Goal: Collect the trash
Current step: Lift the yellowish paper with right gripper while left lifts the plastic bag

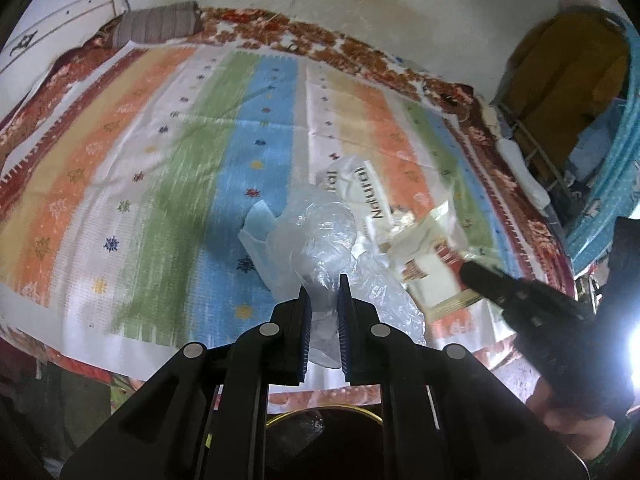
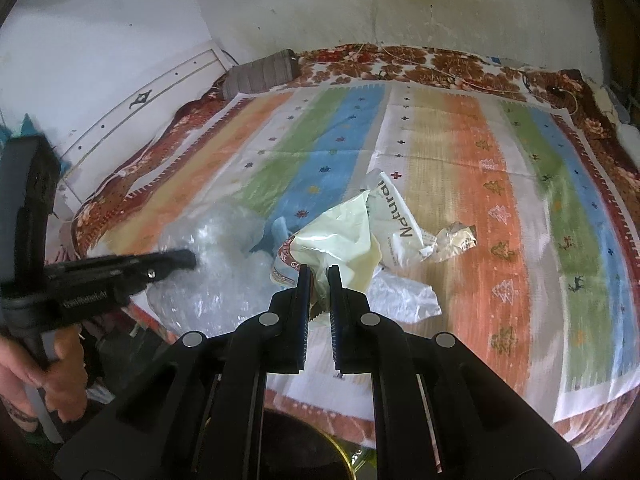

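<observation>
Left gripper (image 1: pixel 324 292) pinching clear plastic (image 1: pixel 332 240), right gripper (image 2: pixel 319 280) pinching cream wrapper (image 2: pixel 340 240), above striped bedspread (image 2: pixel 460 140), stained wall (image 2: pixel 460 12) behind.

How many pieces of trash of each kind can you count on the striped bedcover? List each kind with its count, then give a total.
Clear plastic bag, held by the left gripper: 1
Pale yellow wrapper, held by the right gripper: 1
White "Natural" bag: 1
White plastic piece: 1
Small crumpled wrapper: 1
Light blue scrap: 1
Total: 6
</observation>
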